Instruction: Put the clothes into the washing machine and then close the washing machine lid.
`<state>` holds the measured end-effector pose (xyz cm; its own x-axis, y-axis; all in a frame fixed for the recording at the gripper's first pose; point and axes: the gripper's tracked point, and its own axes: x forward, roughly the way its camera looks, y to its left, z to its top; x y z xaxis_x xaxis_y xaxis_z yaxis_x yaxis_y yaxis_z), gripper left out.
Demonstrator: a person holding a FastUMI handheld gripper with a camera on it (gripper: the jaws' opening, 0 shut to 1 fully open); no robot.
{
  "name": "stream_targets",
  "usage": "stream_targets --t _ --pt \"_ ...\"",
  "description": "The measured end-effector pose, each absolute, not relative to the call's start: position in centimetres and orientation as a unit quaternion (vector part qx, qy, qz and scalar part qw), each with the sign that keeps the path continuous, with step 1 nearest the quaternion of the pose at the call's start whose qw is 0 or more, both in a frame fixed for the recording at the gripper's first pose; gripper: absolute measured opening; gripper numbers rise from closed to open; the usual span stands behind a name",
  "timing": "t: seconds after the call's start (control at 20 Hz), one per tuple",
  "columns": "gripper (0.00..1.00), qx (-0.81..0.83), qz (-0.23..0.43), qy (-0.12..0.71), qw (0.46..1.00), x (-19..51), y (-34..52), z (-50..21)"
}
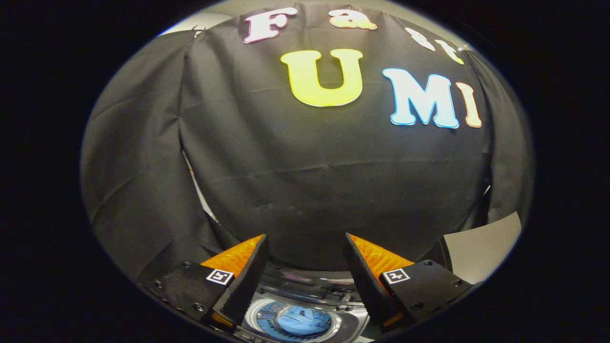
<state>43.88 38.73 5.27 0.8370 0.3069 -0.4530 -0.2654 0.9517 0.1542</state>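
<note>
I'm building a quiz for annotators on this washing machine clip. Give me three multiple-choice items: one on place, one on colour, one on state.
1. Where is the washing machine?
A. Below, between the fingers
B. Above them
C. On a shelf

2. What colour are the clothes in the drum?
A. Red
B. Blue
C. White

3. How is the gripper?
A. Shut on clothes
B. Shut on a lid
C. Open, holding nothing

Answers: 1 A, the drum opening shows low between the fingers. 2 B, blue fabric lies in the drum. 3 C, a wide gap separates the fingers.
</note>
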Motion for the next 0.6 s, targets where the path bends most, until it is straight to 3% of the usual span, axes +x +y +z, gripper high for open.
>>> stream_targets --t 0.6 --pt "0.98 0.066 0.117 0.309 0.941 45.2 38.5 -1.4"
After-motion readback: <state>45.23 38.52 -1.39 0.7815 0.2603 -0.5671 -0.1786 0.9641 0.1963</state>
